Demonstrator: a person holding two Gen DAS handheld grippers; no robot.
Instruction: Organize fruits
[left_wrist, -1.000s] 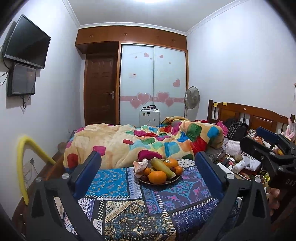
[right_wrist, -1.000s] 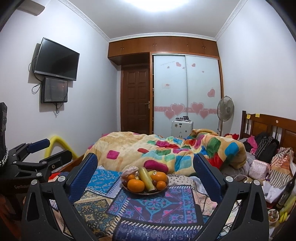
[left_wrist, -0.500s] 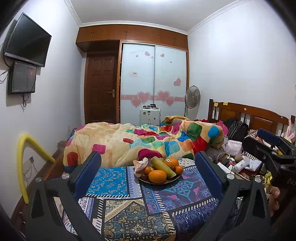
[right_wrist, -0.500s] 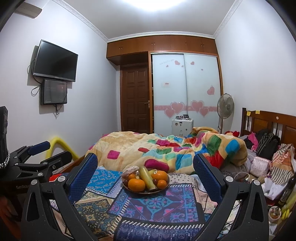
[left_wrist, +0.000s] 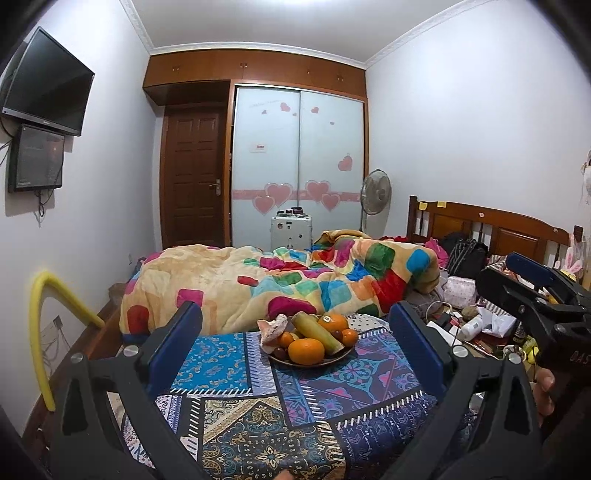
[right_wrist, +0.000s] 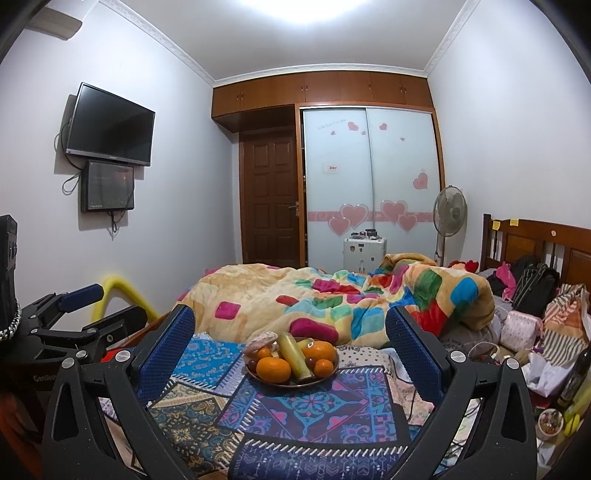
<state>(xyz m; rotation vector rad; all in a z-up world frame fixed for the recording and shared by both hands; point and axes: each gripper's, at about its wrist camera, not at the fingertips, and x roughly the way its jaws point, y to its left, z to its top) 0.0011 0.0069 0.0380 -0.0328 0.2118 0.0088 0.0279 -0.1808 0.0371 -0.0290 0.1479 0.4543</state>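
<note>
While both grippers hang in the air over the patterned cloth (left_wrist: 229, 363), little differs from a second ago: each view has tipped up a touch, so the plate (left_wrist: 341, 355) sits slightly lower in frame and more ceiling shows. The left gripper (left_wrist: 295, 345) has its blue fingers (left_wrist: 173, 343) spread wide with nothing between them, and the right gripper (right_wrist: 290, 345) is splayed the same way, also empty. Neither touches the fruit. The plate rests on the cloth at the foot of the bed, just in front of the bright patchwork quilt (left_wrist: 295, 273), and holds a big orange (right_wrist: 273, 369) at the front, a long yellow-green fruit (right_wrist: 291, 352) lying across the middle, more oranges behind and to the right, some small dark fruit, and a pale pinkish lump (left_wrist: 272, 326) on the left edge that I cannot identify. From the left view the right gripper shows at the far right, a hand (left_wrist: 543, 391) beneath it.
</note>
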